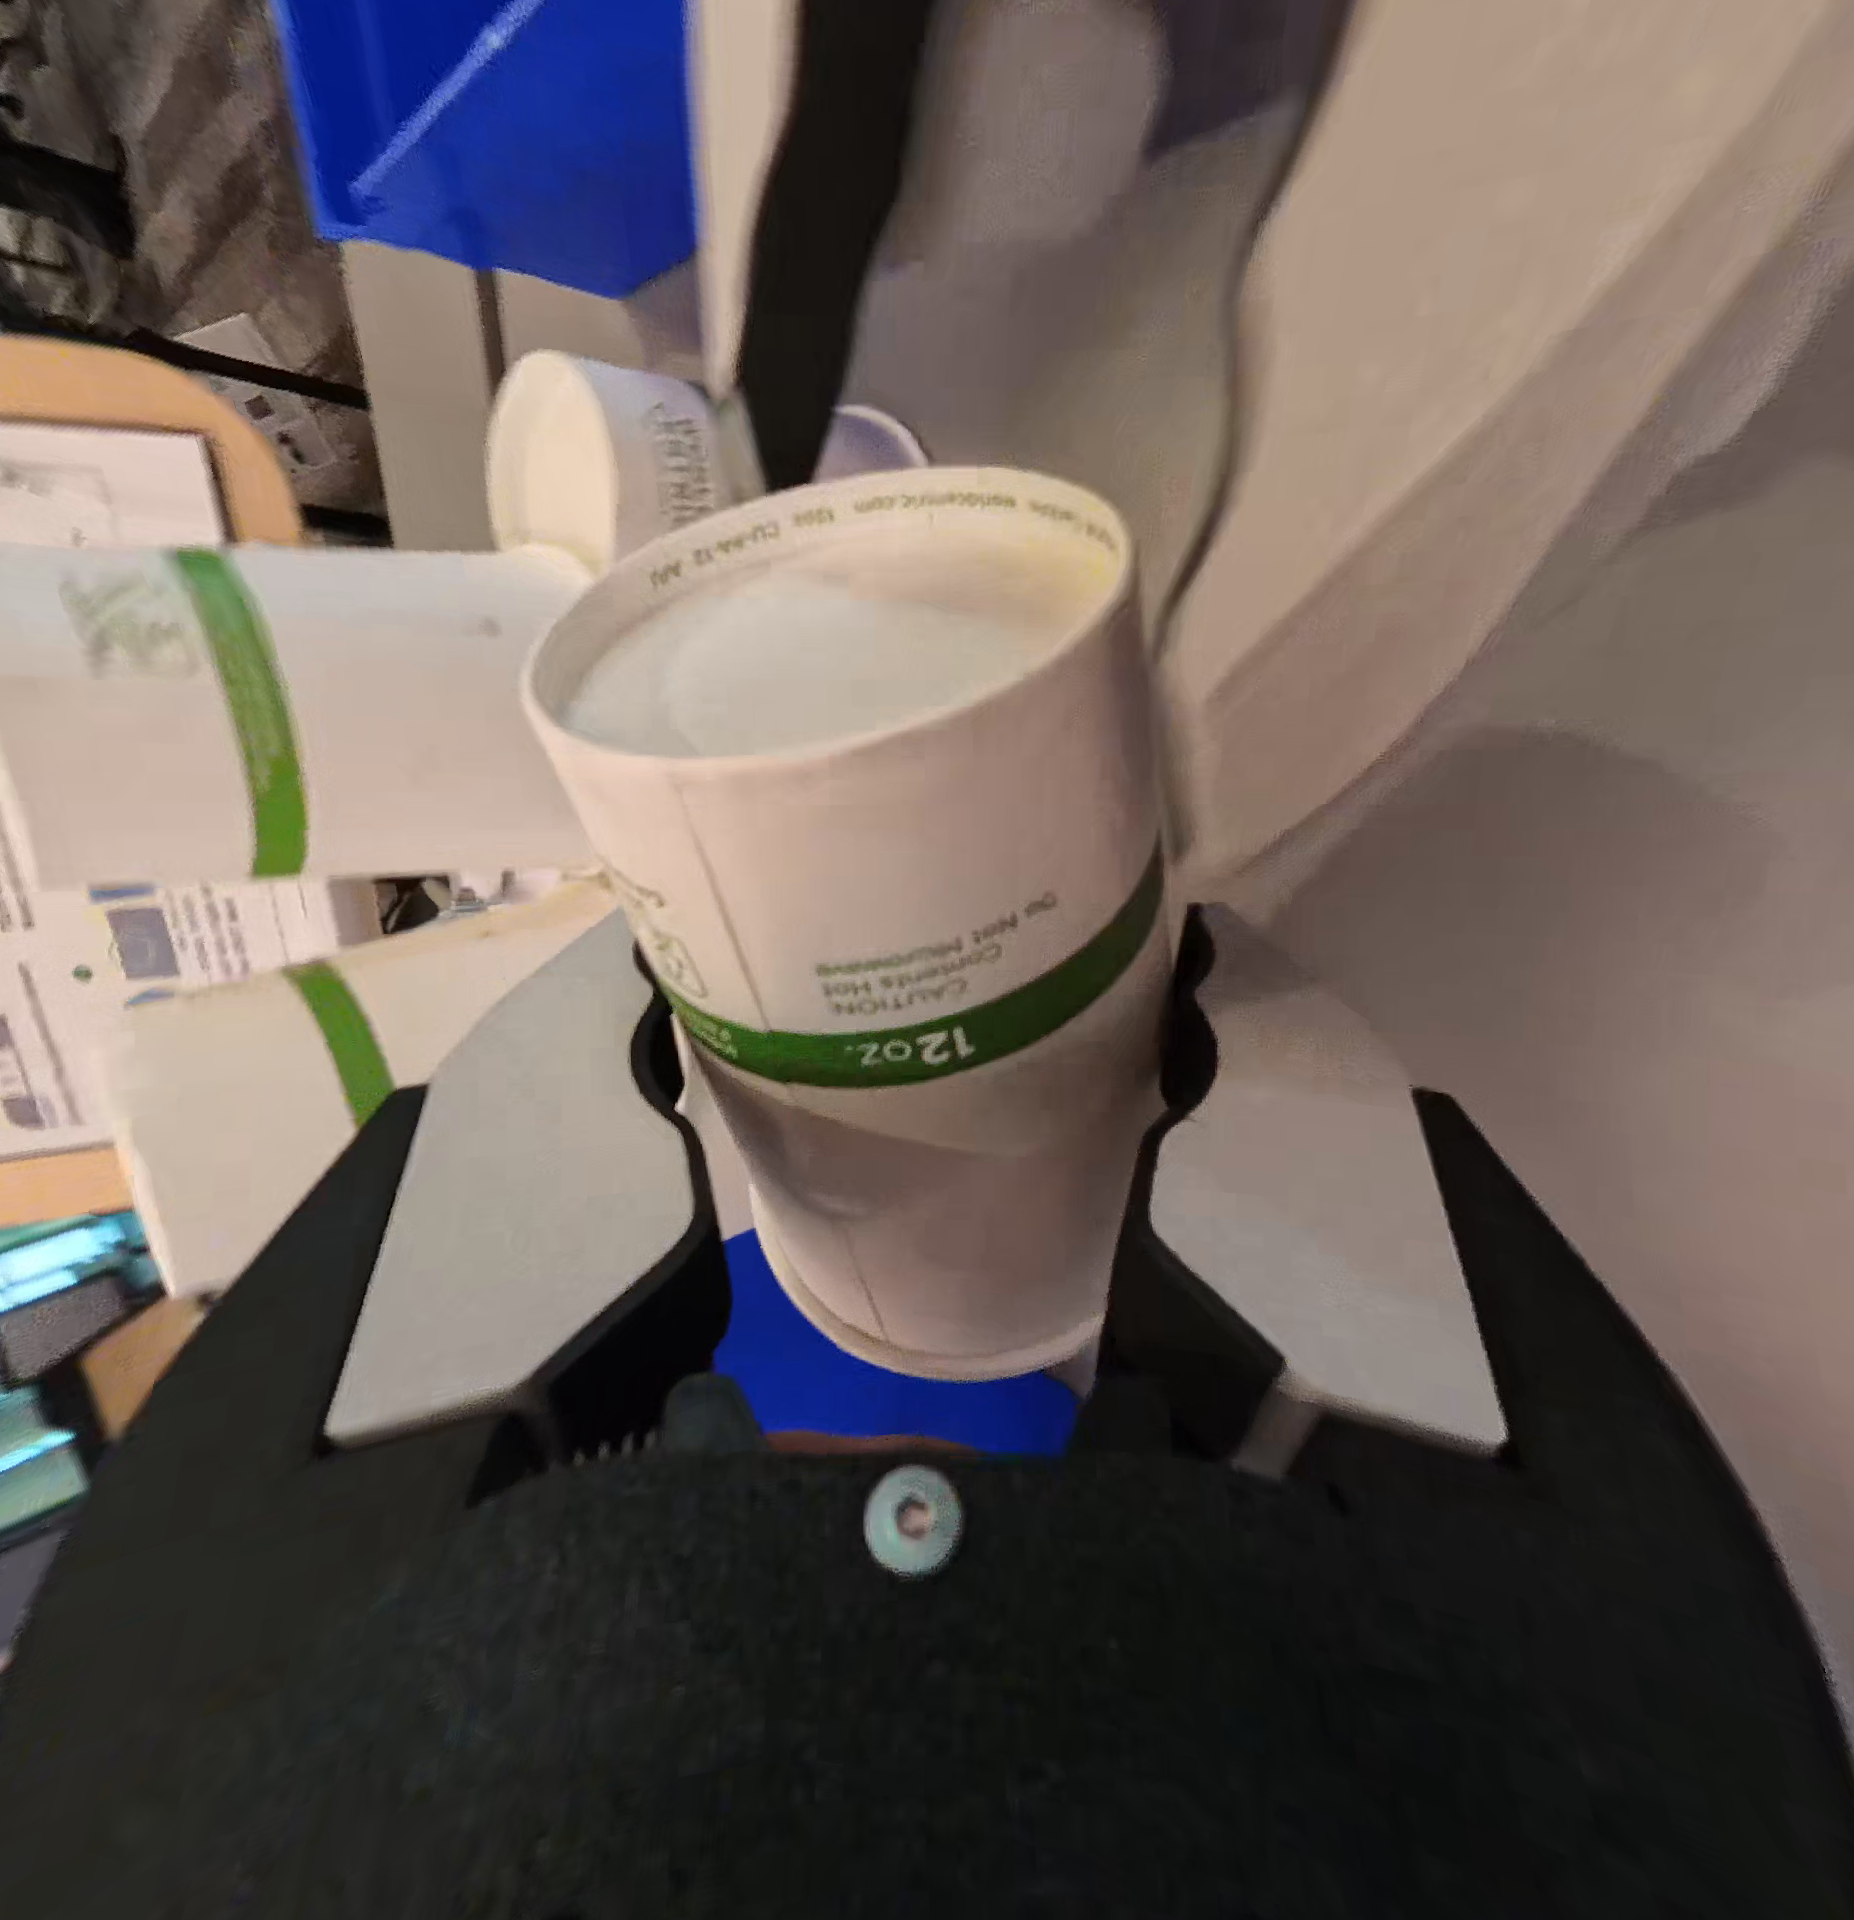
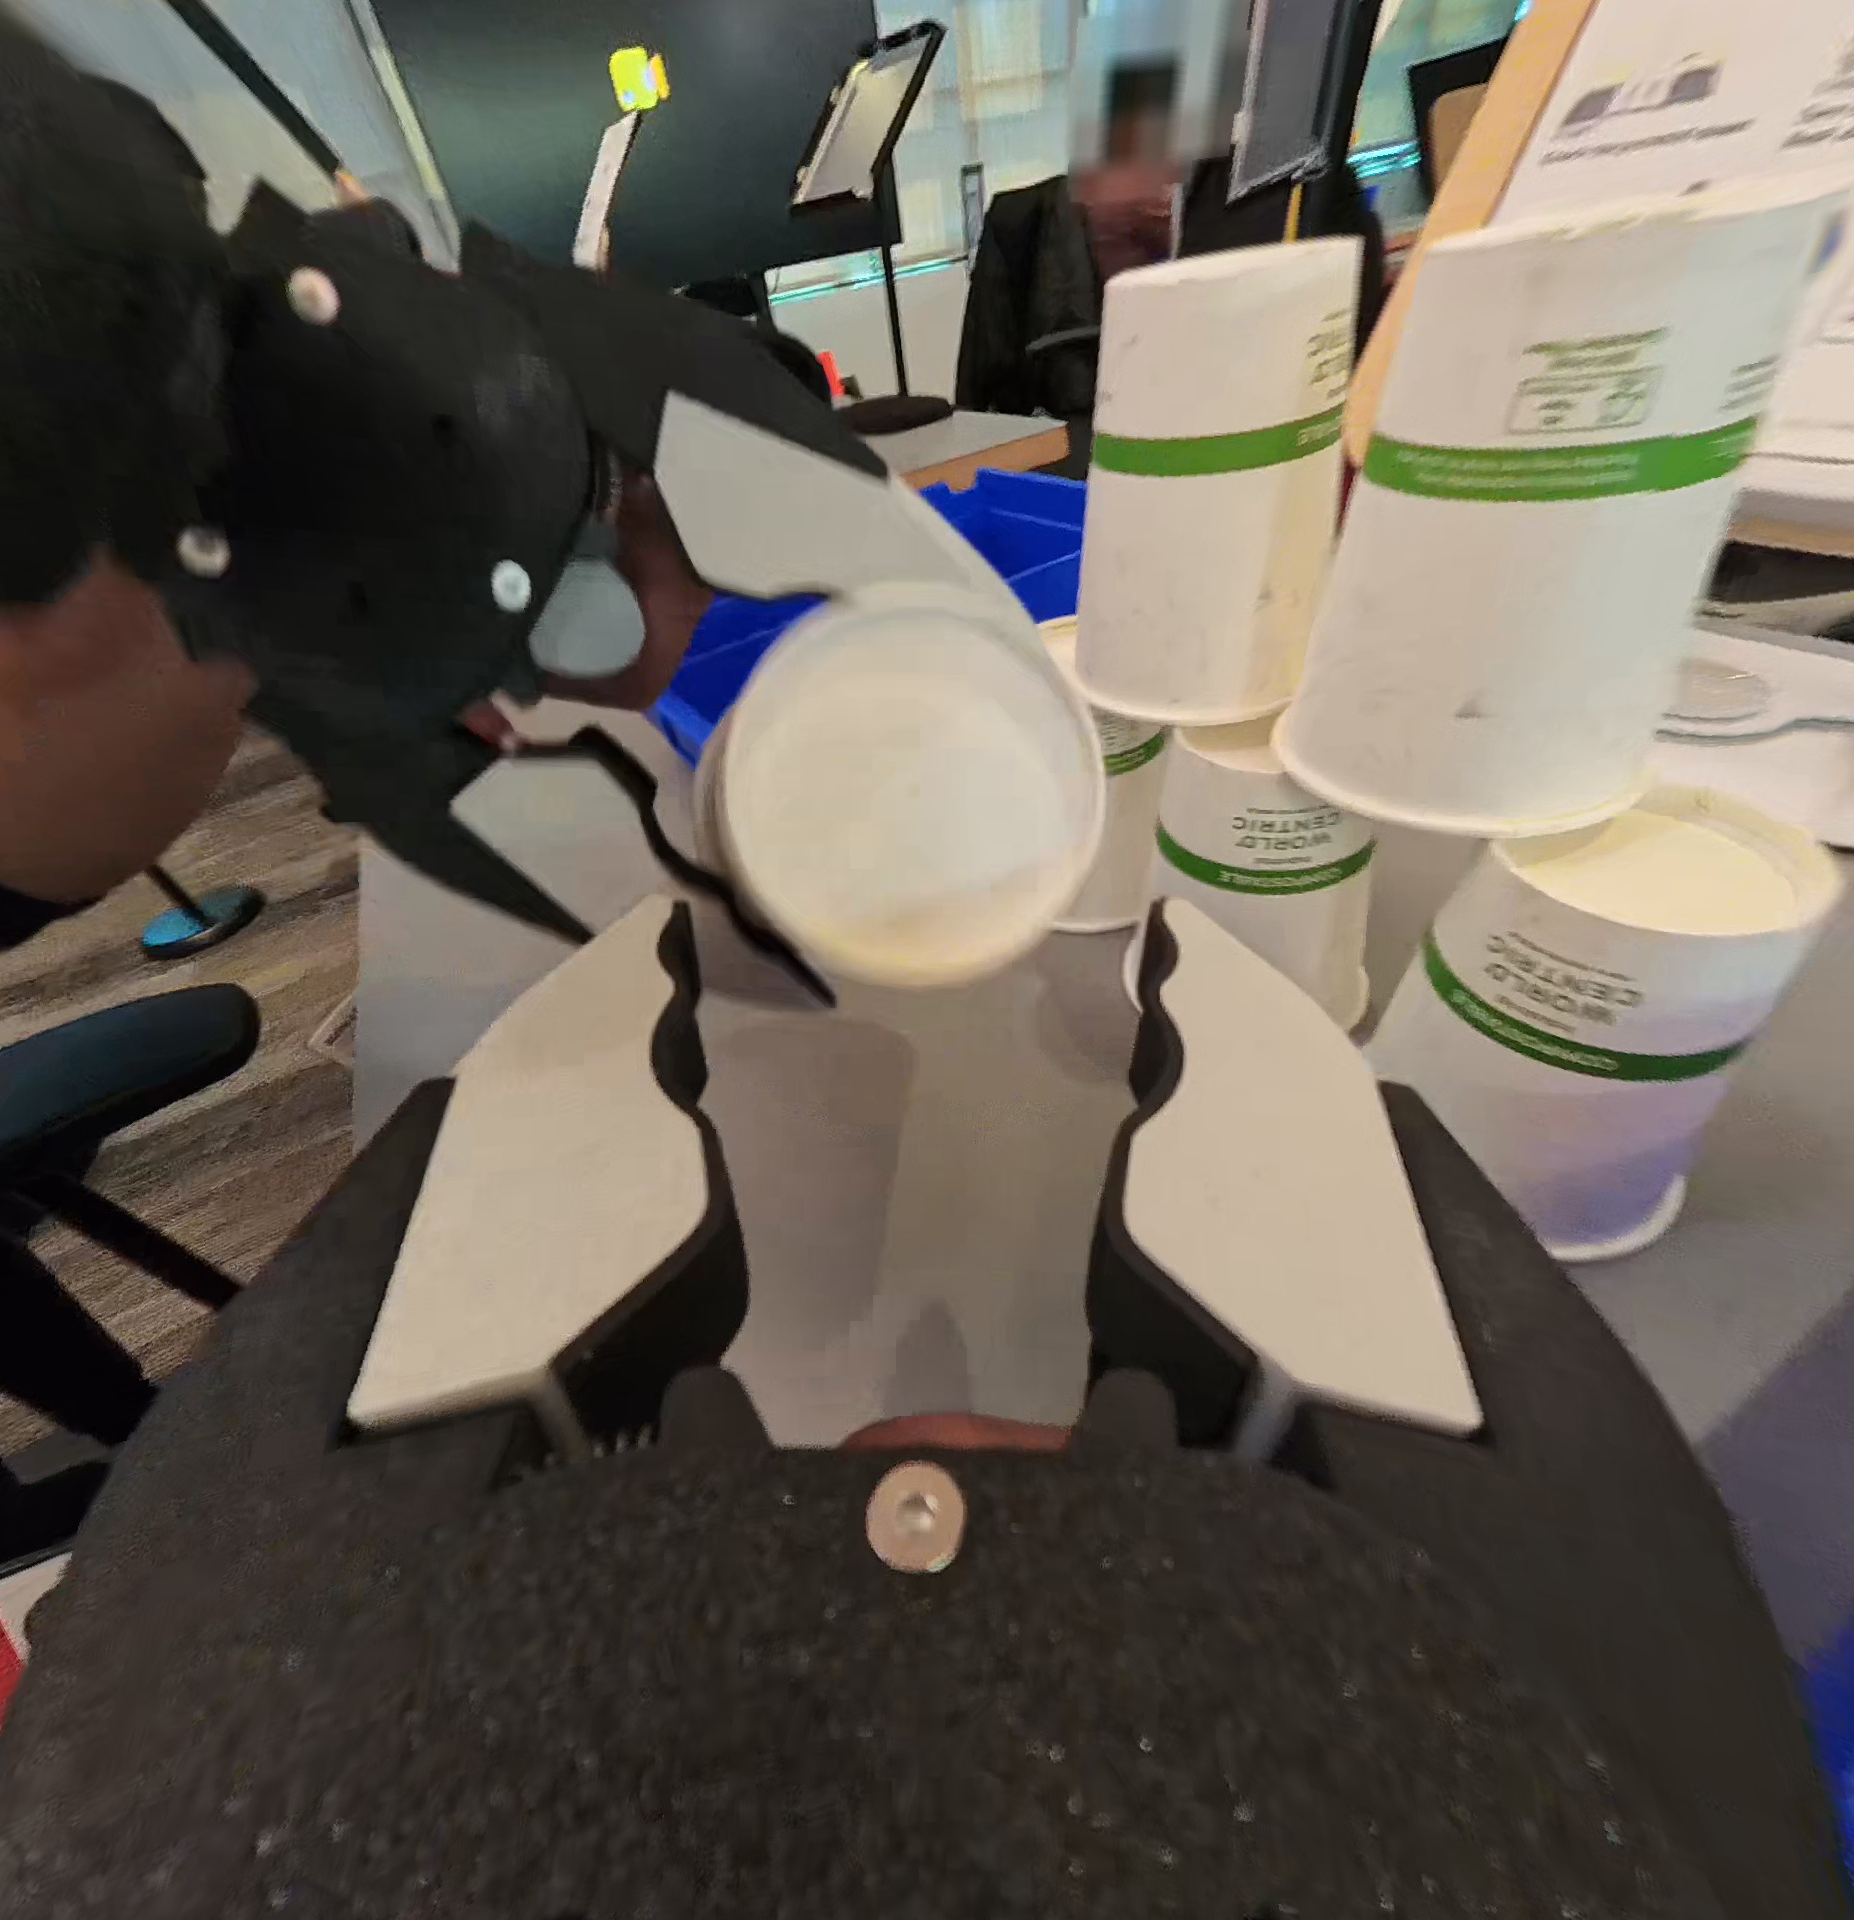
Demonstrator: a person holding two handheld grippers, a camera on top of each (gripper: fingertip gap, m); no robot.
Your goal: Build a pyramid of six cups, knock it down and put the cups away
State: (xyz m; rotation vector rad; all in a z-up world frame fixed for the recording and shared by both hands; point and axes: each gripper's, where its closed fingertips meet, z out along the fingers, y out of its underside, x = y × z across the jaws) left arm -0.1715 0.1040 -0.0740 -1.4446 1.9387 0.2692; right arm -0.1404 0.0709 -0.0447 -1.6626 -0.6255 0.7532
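My left gripper [image 1: 923,987] is shut on a white paper cup with a green band [image 1: 881,831], its closed base pointing away from the camera. In the right wrist view this cup [image 2: 902,790] hangs sideways in the left gripper [image 2: 918,810], left of the stack. The stack is of upturned cups: three bottom cups [image 2: 1598,1039], [image 2: 1266,862], [image 2: 1115,831] and two cups on them [image 2: 1214,478], [image 2: 1525,520]. The two upper cups also show in the left wrist view [image 1: 279,717], [image 1: 310,1091]. My right gripper [image 2: 918,925] is open and empty over the grey table [image 2: 902,1143].
A blue bin [image 2: 1006,530] stands behind the held cup and shows in the left wrist view [image 1: 507,135]. A wooden board with papers [image 2: 1442,208] leans behind the stack. An office chair [image 2: 71,1091] is off the table's left edge. A person stands far back.
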